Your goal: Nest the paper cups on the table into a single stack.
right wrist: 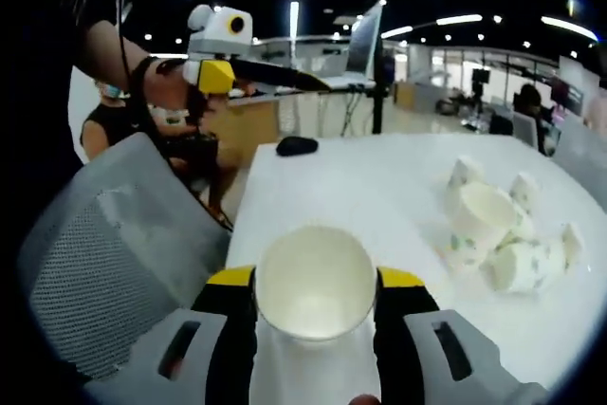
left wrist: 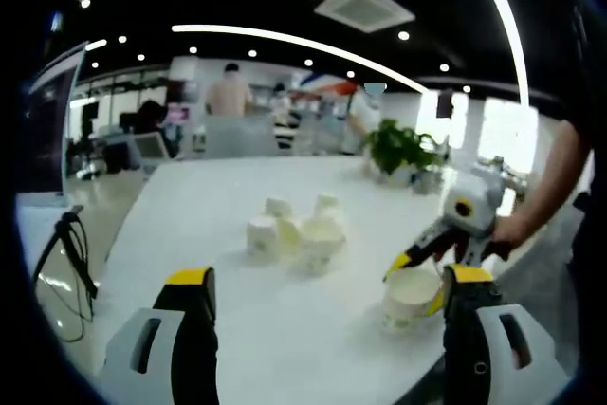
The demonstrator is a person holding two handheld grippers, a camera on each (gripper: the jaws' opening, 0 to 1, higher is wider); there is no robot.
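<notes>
Several white paper cups lie and stand in a loose cluster at the middle of the white table. My left gripper is open on the near side of them, with nothing between its jaws. From the right comes my right gripper, shut on one upright paper cup near the table's edge. In the right gripper view that held cup sits mouth-up between the yellow-tipped jaws of my right gripper. The cup cluster lies to the right, and the left gripper hovers at the upper left.
A grey mesh chair stands close beside the table edge. A black mouse lies at the far end near a monitor. Potted plants stand at the table's back right. A black cable hangs at the left.
</notes>
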